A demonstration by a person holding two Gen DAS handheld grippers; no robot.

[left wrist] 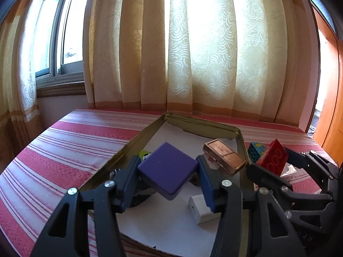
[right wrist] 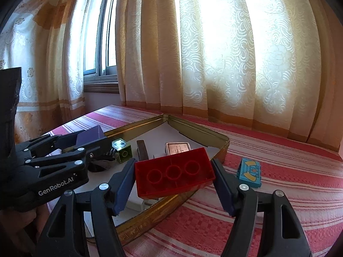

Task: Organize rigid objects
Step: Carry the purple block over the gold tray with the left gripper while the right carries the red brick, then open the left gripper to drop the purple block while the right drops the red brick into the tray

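My left gripper (left wrist: 168, 172) is shut on a flat purple square block (left wrist: 167, 169), held tilted over the gold tin tray (left wrist: 128, 144). My right gripper (right wrist: 174, 176) is shut on a red building brick (right wrist: 174, 175), its hollow underside facing the camera, above the tray's near right rim (right wrist: 150, 216). In the left wrist view the red brick (left wrist: 272, 157) and the right gripper (left wrist: 276, 167) hang just right of the tray. In the right wrist view the left gripper (right wrist: 94, 141) and the purple block (right wrist: 92, 136) show at the left.
Inside the tray lie a copper-coloured case (left wrist: 225, 156), a white adapter (left wrist: 201, 209), a green brick (right wrist: 123, 151) and a dark strip (right wrist: 142, 150). A blue patterned brick (right wrist: 249, 172) sits on the red-striped cloth (right wrist: 278, 171) right of the tray. Curtains hang behind the table.
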